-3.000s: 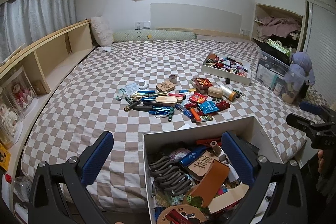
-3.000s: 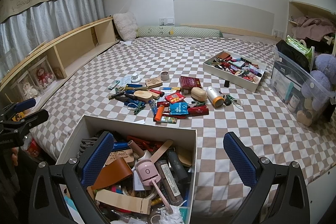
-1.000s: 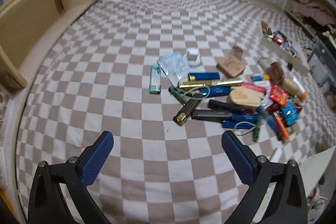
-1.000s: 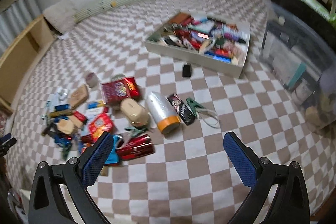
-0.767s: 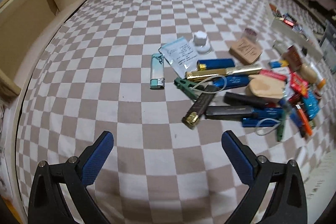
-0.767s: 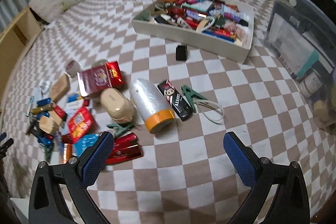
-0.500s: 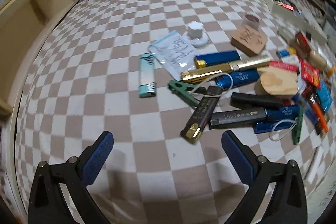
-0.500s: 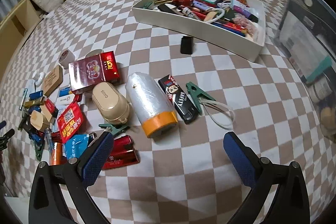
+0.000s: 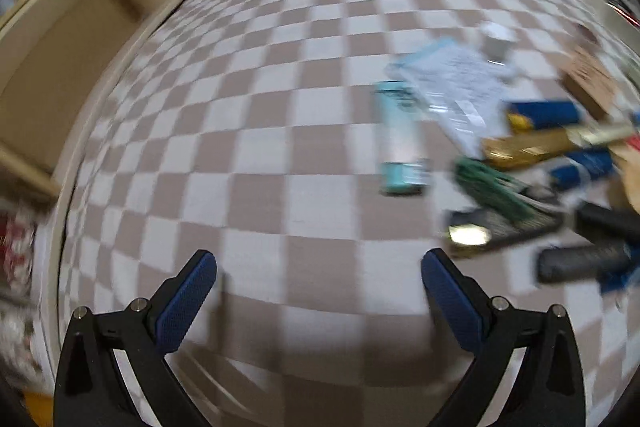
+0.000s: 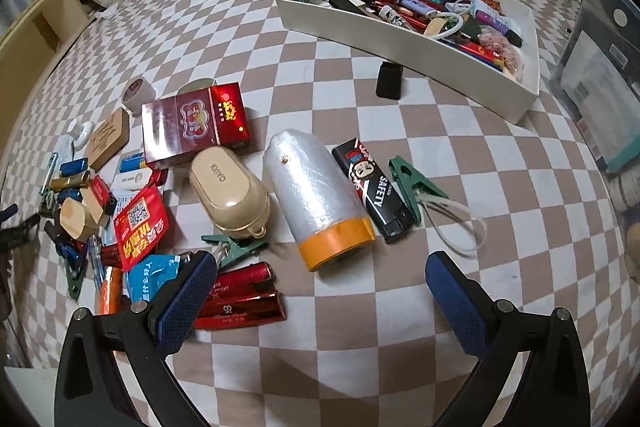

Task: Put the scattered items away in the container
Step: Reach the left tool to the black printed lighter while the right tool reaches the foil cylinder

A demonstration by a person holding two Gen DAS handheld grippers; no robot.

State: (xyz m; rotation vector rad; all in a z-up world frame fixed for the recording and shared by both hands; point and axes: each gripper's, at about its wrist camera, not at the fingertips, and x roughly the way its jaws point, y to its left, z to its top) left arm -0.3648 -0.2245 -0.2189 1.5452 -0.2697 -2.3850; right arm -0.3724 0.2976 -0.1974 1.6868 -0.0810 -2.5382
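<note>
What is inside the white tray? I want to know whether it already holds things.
The white tray is already crowded: lighters, pens, red sticks, a white cable, all piled loosely. Its floor and whatever lies beneath the pile are covered.

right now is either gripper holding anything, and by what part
Nothing is held. The left gripper and the right gripper are both open and empty above the checkered bedspread.

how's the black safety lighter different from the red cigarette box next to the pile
The black lighter is slim and long; the red cigarette box is broad and flat. The lighter carries a cartoon figure and white lettering, the box gold print. The lighter lies beside the plastic-wrapped roll, the box farther left. Both lie flat on the checkered sheet.
</note>
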